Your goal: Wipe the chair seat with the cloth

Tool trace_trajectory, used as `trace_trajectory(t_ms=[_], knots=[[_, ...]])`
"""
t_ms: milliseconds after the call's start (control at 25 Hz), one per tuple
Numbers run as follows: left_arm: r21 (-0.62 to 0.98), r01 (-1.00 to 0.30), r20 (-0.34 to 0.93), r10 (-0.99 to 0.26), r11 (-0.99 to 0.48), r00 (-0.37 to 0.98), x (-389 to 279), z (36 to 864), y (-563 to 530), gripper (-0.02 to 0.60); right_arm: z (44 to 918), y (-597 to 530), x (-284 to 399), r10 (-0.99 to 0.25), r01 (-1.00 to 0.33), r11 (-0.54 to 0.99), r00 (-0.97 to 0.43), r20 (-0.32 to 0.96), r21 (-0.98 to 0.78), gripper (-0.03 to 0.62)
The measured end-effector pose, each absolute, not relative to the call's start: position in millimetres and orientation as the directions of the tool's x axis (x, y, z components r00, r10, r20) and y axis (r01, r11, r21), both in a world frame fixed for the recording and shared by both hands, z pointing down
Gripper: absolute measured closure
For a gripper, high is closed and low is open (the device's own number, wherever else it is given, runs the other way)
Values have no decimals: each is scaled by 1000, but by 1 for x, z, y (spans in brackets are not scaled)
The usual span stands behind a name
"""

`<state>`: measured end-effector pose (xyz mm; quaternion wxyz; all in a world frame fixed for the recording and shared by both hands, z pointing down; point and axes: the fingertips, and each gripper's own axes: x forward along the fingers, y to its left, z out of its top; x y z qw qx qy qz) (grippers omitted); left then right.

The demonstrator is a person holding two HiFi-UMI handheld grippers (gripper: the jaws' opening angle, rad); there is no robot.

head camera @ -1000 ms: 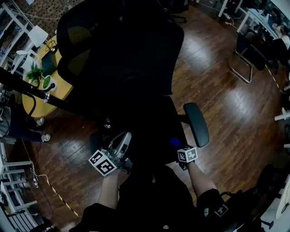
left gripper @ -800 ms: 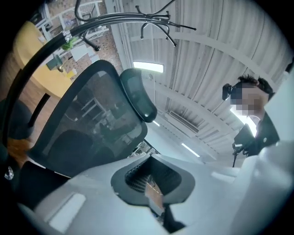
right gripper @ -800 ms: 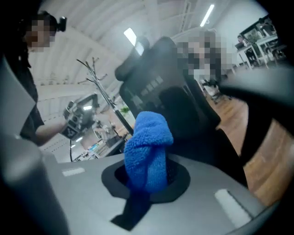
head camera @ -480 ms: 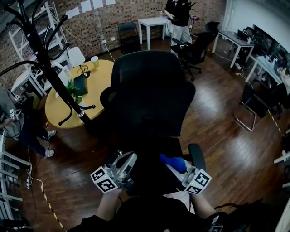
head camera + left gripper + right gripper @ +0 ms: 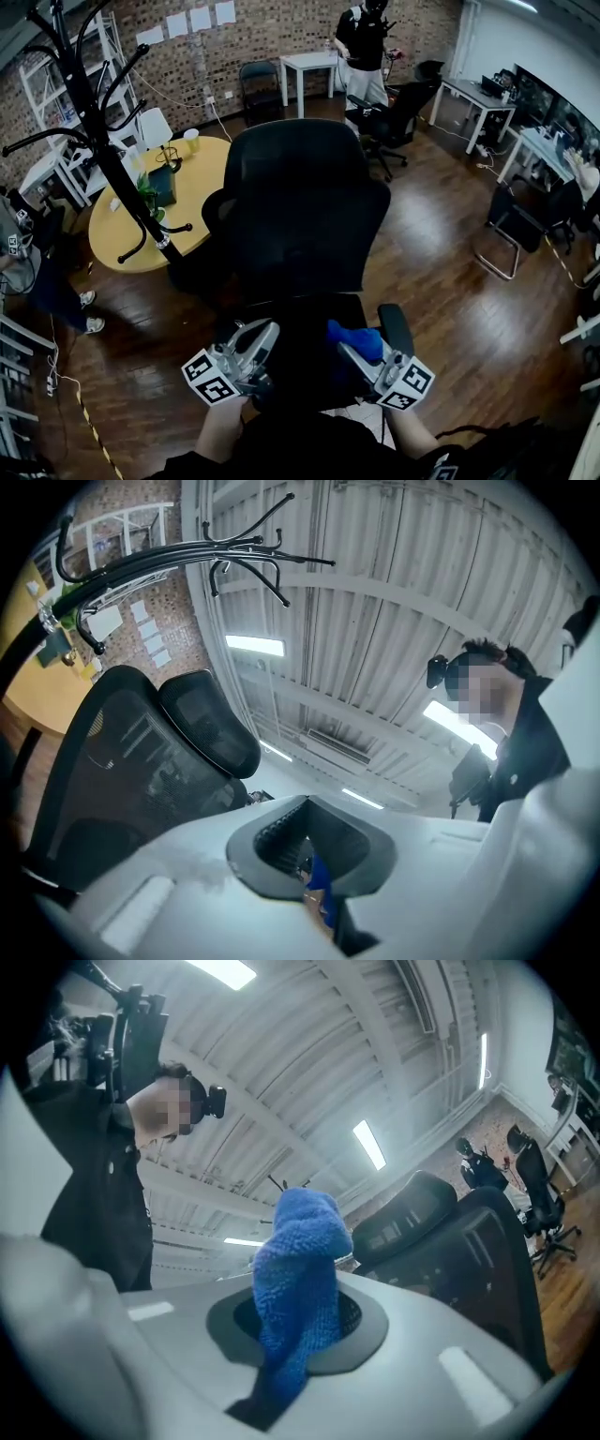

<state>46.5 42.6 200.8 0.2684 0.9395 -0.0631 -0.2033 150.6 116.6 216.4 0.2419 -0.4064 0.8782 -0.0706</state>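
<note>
Over the last 1 second both grippers have tipped upward. My right gripper is clamped on the blue cloth, lifted above the right side of the chair seat, so wiping has paused. My left gripper is closed and empty.

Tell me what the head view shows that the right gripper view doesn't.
Only the head view: the chair seat, the left gripper and the yellow table. Only the right gripper view: the ceiling lights, and the right gripper with its jaws closed on the cloth, seen close up. Both: the cloth and the chair backrest.
</note>
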Motion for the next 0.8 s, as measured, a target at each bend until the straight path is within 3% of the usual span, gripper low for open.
trace_trajectory(t_ms=[240,480,640,800], knots=[[560,-38,-307,-250,-828,918,35,221,64,591,236,144,156,-784,-708,617,-517,-342,-343,559],[493,95,-357,-102,-865,928,35,213,129,591,242,217,147,-855,-785,511,-420,-306,-350,559],[502,127,-364,-75,-855,928,-5,223,173,591,240,260,109,-873,-813,477,-394,-288,-334,559],[562,65,-320,-145,-825,936,-56,243,201,589,236,287,76,-871,-802,485,-411,-269,-348,559]])
